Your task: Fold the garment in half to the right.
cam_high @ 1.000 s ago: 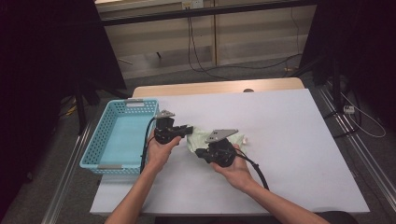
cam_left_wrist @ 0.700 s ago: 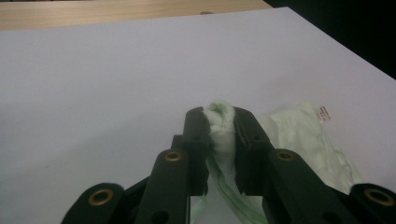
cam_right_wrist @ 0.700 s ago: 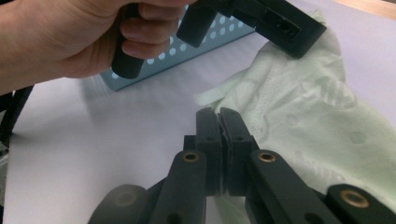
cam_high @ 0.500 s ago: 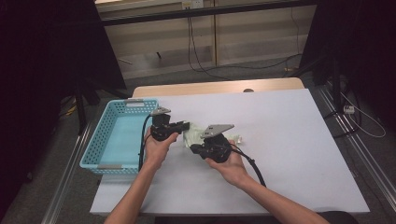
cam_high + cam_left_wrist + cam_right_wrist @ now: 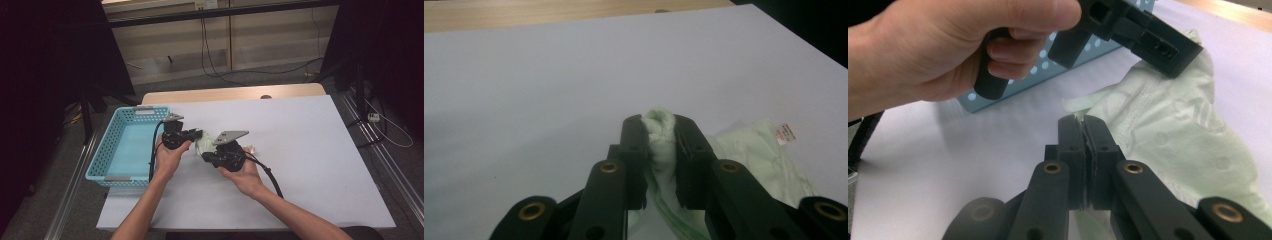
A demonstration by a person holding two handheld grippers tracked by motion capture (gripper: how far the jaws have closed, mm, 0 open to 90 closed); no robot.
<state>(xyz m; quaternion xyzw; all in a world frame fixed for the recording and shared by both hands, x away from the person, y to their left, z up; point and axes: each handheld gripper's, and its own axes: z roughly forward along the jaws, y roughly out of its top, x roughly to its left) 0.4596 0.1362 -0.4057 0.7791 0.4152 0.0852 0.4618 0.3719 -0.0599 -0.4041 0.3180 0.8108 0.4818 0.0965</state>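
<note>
A small white tag (image 5: 786,134) sewn to the pale green cloth (image 5: 759,150) carries red print, too small to read; faint raised marks show on the cloth in the right gripper view, not legible as letters. No other text, brand or number can be read anywhere

Both forearms reach in from the near edge, hands side by side. The left gripper (image 5: 196,136) points toward the right one, jaws clamped on a bunched fold. The right gripper (image 5: 207,156) — jaws pressed nearly together — angles back toward it.
</note>
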